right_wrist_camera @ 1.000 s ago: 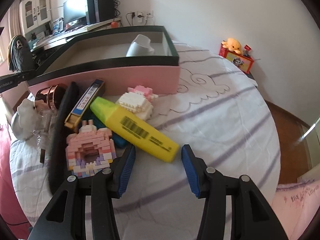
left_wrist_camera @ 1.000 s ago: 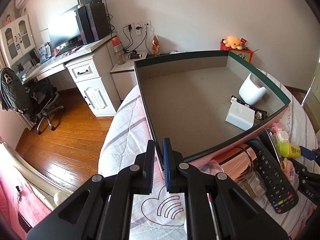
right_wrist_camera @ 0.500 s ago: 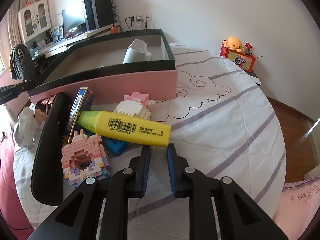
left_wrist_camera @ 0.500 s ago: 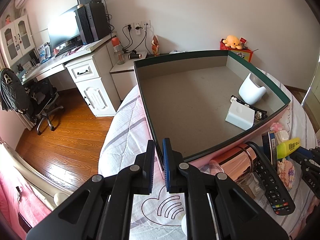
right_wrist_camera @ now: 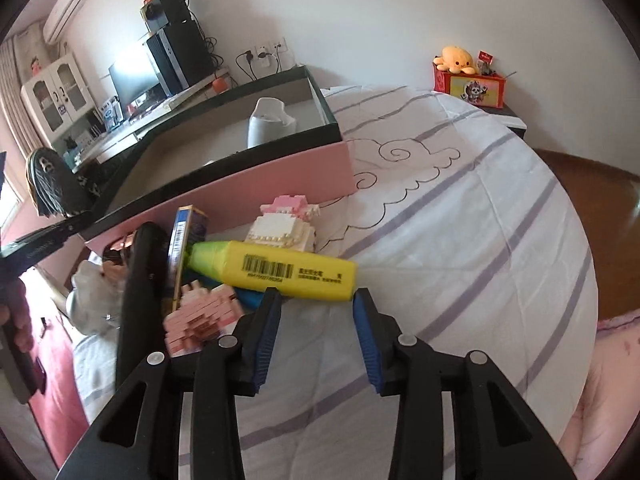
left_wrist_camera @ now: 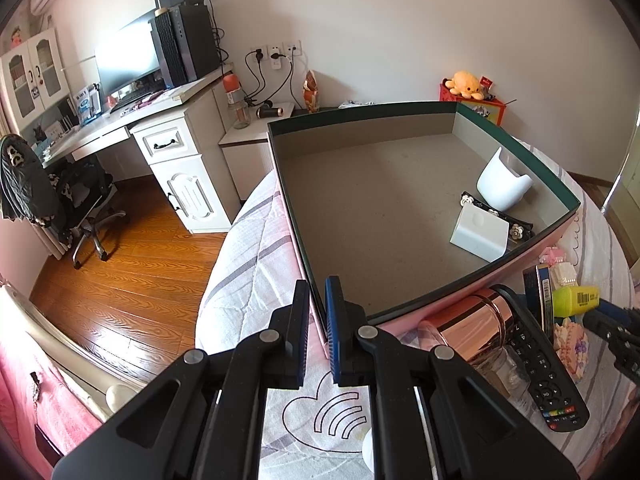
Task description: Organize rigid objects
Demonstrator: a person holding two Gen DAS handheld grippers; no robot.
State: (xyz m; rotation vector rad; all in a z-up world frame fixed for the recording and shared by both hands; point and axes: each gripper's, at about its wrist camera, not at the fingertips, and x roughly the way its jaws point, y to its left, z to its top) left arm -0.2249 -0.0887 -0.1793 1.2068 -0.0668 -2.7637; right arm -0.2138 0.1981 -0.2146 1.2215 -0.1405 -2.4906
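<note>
On the bed, left gripper (left_wrist_camera: 317, 308) jaws clamp the box (left_wrist_camera: 400, 312) wall; right gripper (right_wrist_camera: 316, 312) jaws are opening around the highlighter (right_wrist_camera: 280, 270).

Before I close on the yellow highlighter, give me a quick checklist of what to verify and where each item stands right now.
1. Right tool open: ok, its jaws are opening and nothing is pinched.
2. Yellow highlighter lined up: not ok, only its right end sits at the fingertips, not between the pads.
3. Highlighter free to lift: cannot tell, it lies on the blue piece and against the white and pink block figure.
4. Left tool steadying the pink box: ok, shut on its near corner wall.
5. Room in the box: ok, most of the floor is bare; the white holder and white block sit at the right side.
</note>
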